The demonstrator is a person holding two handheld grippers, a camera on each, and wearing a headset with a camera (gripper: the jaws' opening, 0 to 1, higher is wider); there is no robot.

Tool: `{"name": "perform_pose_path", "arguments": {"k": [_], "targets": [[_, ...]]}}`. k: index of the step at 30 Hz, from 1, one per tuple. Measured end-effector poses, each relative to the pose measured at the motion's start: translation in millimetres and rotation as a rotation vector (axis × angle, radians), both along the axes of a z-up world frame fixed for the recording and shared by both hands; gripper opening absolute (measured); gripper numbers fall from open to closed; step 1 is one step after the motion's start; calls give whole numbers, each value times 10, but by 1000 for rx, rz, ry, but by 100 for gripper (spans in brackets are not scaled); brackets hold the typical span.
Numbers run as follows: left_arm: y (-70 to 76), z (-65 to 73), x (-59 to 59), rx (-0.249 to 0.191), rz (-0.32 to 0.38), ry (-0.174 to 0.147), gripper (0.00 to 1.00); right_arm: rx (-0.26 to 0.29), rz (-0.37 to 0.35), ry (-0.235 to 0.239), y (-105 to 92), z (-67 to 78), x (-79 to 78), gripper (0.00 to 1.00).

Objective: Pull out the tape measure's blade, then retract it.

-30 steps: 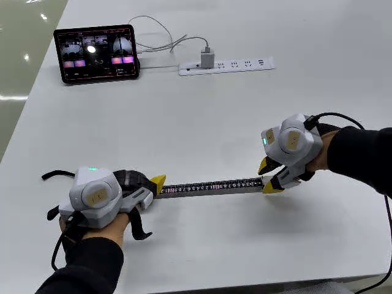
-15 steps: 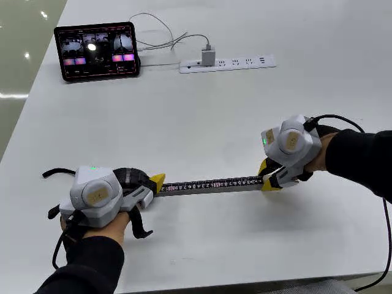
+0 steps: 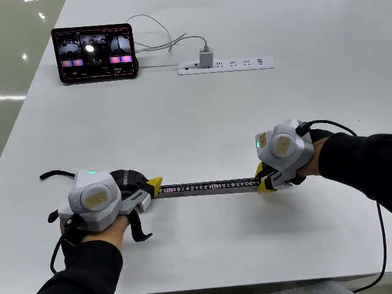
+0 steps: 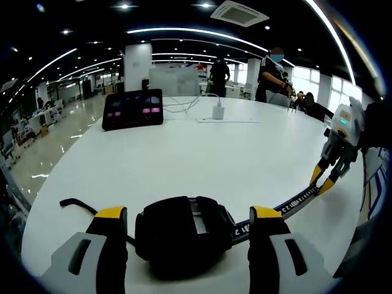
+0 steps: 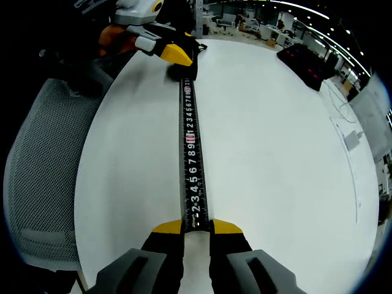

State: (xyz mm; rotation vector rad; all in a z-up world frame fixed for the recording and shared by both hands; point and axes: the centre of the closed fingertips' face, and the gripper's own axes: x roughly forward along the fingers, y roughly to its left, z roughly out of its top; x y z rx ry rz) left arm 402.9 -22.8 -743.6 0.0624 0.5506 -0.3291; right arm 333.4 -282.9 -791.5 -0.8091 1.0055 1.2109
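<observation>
The black tape measure case (image 3: 127,179) lies on the white table (image 3: 202,122) with my left gripper (image 3: 146,190) shut around it; in the left gripper view the case (image 4: 184,233) sits between both yellow-tipped fingers (image 4: 111,215). Its blade (image 3: 208,185) runs flat along the table to the right, numbers facing up. My right gripper (image 3: 263,184) is shut on the blade's end. In the right gripper view the blade (image 5: 191,147) stretches away from the pinched tip (image 5: 196,225) to the left gripper (image 5: 171,52).
A tablet (image 3: 95,52) stands at the far left and a white power strip (image 3: 226,64) with a charger and cables lies at the back. The table's near edge runs just below both hands. A grey mesh chair (image 5: 43,177) is beside the table.
My right gripper has edged left toward the case with the blade end, so the exposed blade is slightly shorter. The left gripper and case have stayed put.
</observation>
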Motion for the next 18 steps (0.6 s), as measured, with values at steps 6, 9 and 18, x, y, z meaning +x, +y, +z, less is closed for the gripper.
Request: {"name": "perform_pose_path", "arguments": {"k": [6,9,18], "targets": [[28,-72,-29,16,11,26,71,-17,-59,28,3,-2,34,10],[48,-89,-35,11,17,32,70,-23,-50,20,-6,-11,27,9],[35,-81,-19,17,17,38,63,-15,-78,47,-4,-8,24,9]]}}
